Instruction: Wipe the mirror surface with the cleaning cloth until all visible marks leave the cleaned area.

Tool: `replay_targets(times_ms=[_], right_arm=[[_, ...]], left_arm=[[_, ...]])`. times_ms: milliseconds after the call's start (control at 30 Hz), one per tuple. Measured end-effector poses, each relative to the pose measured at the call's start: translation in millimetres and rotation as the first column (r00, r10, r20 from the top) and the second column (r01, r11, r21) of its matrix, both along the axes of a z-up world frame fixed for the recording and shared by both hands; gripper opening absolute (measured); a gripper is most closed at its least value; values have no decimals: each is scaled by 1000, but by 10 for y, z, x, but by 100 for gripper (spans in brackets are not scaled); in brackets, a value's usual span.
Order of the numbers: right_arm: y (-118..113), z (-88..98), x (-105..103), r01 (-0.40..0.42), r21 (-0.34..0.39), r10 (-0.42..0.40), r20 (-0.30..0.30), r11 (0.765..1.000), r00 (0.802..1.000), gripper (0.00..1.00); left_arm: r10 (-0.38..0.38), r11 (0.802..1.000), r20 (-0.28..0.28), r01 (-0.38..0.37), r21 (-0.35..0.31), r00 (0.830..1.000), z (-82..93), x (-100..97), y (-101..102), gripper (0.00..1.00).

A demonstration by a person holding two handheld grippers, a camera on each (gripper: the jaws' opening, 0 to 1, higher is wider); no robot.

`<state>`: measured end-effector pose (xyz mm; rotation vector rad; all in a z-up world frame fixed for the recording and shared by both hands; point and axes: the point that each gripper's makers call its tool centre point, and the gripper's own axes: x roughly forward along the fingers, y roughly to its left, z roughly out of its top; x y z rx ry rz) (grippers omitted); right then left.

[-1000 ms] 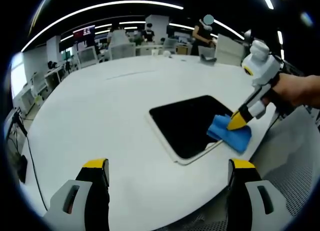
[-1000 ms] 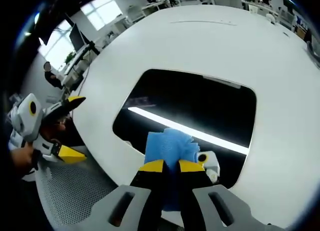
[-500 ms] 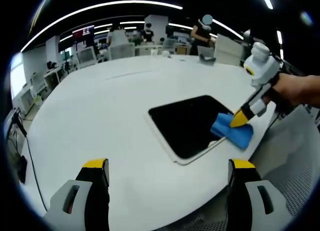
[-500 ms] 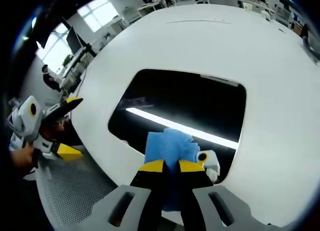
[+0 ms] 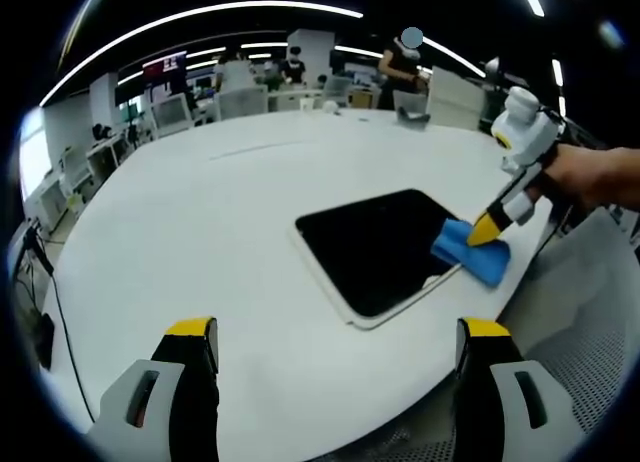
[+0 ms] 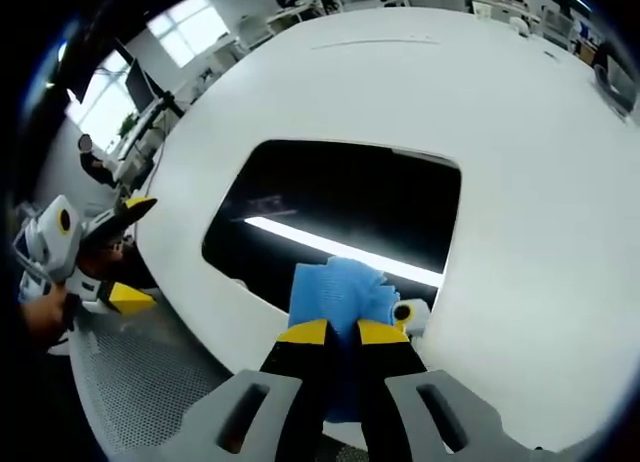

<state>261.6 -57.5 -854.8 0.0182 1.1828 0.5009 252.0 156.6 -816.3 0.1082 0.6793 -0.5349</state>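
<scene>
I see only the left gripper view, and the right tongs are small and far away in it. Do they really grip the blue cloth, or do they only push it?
Observer: In the right gripper view the right tongs are shut on the blue cloth, which is pinched between the yellow tips.
Operator: Does the mirror look plain black there too?
Observer: Mostly dark, but the mirror reflects a bright light strip that runs across it just ahead of the cloth.
Operator: Where do my left tongs stand?
Observer: The left tongs are open, off the edge of the white table, above a perforated grey surface, apart from the mirror.
</scene>
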Motion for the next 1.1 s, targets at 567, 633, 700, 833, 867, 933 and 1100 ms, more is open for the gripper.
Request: replay_targets(times_ms=[567,633,700,833,867,933,1100], right_arm=[[-103,0,-8,9,-2,-9,-6,1000,1000,4],[-111,0,-9,12,-2,-12,-6,1000,1000,4],[-130,-1,-10,13,-4,-13,-5,1000,1000,4],[-147,0,-18,22,5,-22,-10,1000,1000,4],[-154,-3,-14,22,5,-22,-12,1000,1000,4],[-151,-3,-17,19,0,-19,-12,1000,1000,4],[-181,-9,36,35,5,-35,-9,999,999,4]], left_arm=[[7,1000,-6,-7,1,1000,-8,-2,10,99],[9,1000,-5,-9,-2,1000,-5,-1,10,99],[11,1000,-7,-11,-3,1000,-8,-3,12,99],[11,1000,-7,-11,-4,1000,-4,-6,9,99],[13,1000,-7,-13,-5,1000,-3,-4,11,99],[12,1000,-7,-12,-4,1000,-6,-3,13,99],[13,1000,-8,-13,-5,1000,-8,-2,12,99]])
